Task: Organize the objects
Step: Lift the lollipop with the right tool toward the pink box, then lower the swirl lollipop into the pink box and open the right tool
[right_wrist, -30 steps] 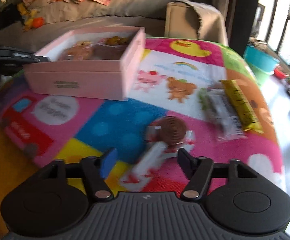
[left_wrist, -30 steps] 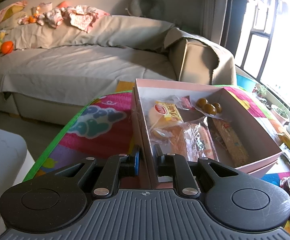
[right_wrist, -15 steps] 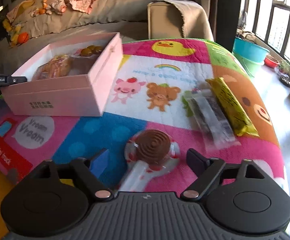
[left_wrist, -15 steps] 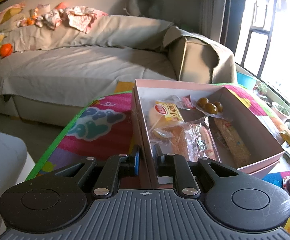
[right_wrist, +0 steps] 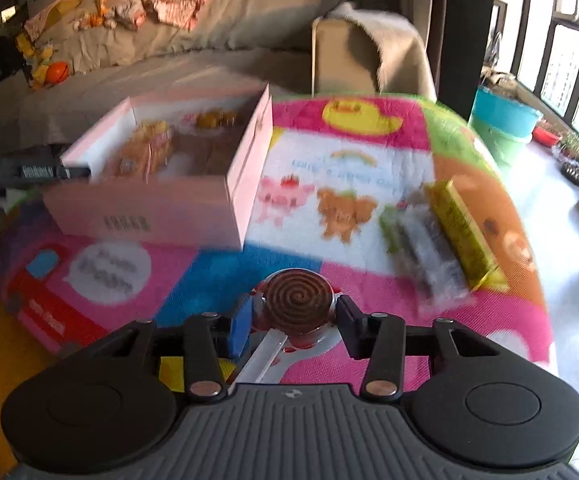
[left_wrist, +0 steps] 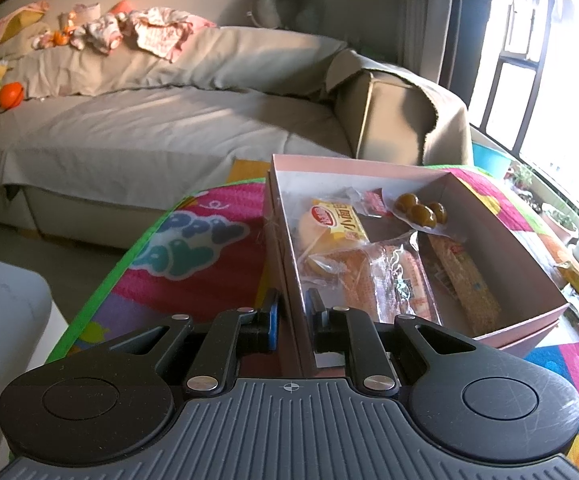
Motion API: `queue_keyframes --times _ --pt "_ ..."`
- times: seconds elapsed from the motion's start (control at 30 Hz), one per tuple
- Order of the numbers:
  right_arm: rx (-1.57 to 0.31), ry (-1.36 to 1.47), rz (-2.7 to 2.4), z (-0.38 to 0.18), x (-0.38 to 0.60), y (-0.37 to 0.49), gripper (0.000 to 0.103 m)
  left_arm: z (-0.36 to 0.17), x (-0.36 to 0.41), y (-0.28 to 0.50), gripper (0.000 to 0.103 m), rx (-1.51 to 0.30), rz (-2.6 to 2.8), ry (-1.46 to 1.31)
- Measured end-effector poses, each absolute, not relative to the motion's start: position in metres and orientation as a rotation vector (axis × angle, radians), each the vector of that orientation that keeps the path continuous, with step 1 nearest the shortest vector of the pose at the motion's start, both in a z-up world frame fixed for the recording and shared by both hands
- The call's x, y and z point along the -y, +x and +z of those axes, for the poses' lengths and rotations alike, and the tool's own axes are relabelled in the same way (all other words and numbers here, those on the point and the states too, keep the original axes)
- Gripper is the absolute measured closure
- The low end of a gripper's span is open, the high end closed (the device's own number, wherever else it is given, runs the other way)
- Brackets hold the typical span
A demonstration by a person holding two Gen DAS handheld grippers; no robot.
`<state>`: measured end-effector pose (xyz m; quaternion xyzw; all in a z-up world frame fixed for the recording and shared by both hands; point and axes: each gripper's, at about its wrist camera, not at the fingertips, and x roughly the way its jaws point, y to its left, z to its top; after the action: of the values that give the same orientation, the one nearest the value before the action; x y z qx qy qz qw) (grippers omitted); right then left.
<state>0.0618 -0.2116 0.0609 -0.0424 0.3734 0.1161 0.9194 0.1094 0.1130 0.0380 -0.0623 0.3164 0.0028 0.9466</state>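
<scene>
The right claw [right_wrist: 293, 316] is closing on a wrapped lollipop [right_wrist: 299, 302] with a brown spiral head, its pads against the wrapper on either side and the white stick running back toward the camera at 7 o'clock. Beneath it lies the tabletop [right_wrist: 353, 160], covered in a bright children's mat printed with a pig, a bear, a rainbow and a yellow duck; a white speech bubble at 9 o'clock carries writing too blurred to read. At 2 o'clock from the lollipop, well apart, a clear dark-filled packet [right_wrist: 425, 244] and a yellow snack packet [right_wrist: 465, 232] lie side by side. At 11 o'clock stands the open pink box [right_wrist: 153, 204], with an illegible dark label on its near wall. The left claw [left_wrist: 292, 316] is pinched nearly shut on that box's side wall [left_wrist: 285, 240], one pad outside, one inside. Inside the box, a yellow-labelled bun packet [left_wrist: 335, 222] with Chinese characters lies at 12 o'clock, clear-wrapped cakes [left_wrist: 389, 280] at 1 o'clock, and three brown balls [left_wrist: 421, 210] farther back. Beyond is a draped grey sofa [left_wrist: 149, 136].
</scene>
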Motion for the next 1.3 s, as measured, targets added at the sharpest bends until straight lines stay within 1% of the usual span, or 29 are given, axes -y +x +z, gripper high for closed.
queue_keyframes --times 0.3,0.43,0.57,0.73,0.77,0.83,0.9,0.97,1.07,1.3 --pt "-0.488 -0.153 0.268 0.156 0.184 0.067 0.058 0.034 -0.115 0.108 0.086 -0.638 -0.009 -0.144" --pt "-0.404 -0.154 0.32 0.185 0.161 0.083 0.058 0.034 -0.117 0.108 0.085 -0.637 -0.014 -0.151" --pt "-0.389 -0.142 0.371 0.194 0.134 0.11 0.058 0.033 -0.117 0.108 0.085 -0.636 -0.017 -0.155" --pt "-0.409 -0.172 0.411 0.181 0.101 0.141 0.058 0.033 -0.118 0.108 0.084 -0.636 -0.023 -0.156" --pt "-0.42 -0.171 0.419 0.178 0.097 0.146 0.056 0.033 -0.118 0.108 0.084 -0.636 -0.025 -0.155" --pt "-0.436 -0.16 0.418 0.173 0.095 0.15 0.047 0.033 -0.118 0.107 0.084 -0.634 -0.029 -0.155" --pt "-0.432 -0.144 0.42 0.17 0.098 0.149 0.034 0.033 -0.118 0.108 0.084 -0.632 -0.03 -0.158" --pt "-0.434 -0.137 0.405 0.168 0.108 0.146 0.029 0.033 -0.118 0.108 0.084 -0.632 -0.031 -0.16" --pt "-0.455 -0.131 0.368 0.158 0.126 0.144 0.024 0.033 -0.119 0.107 0.084 -0.63 -0.031 -0.164" --pt "-0.57 -0.105 0.228 0.113 0.188 0.132 0.019 0.034 -0.119 0.107 0.084 -0.631 -0.031 -0.163"
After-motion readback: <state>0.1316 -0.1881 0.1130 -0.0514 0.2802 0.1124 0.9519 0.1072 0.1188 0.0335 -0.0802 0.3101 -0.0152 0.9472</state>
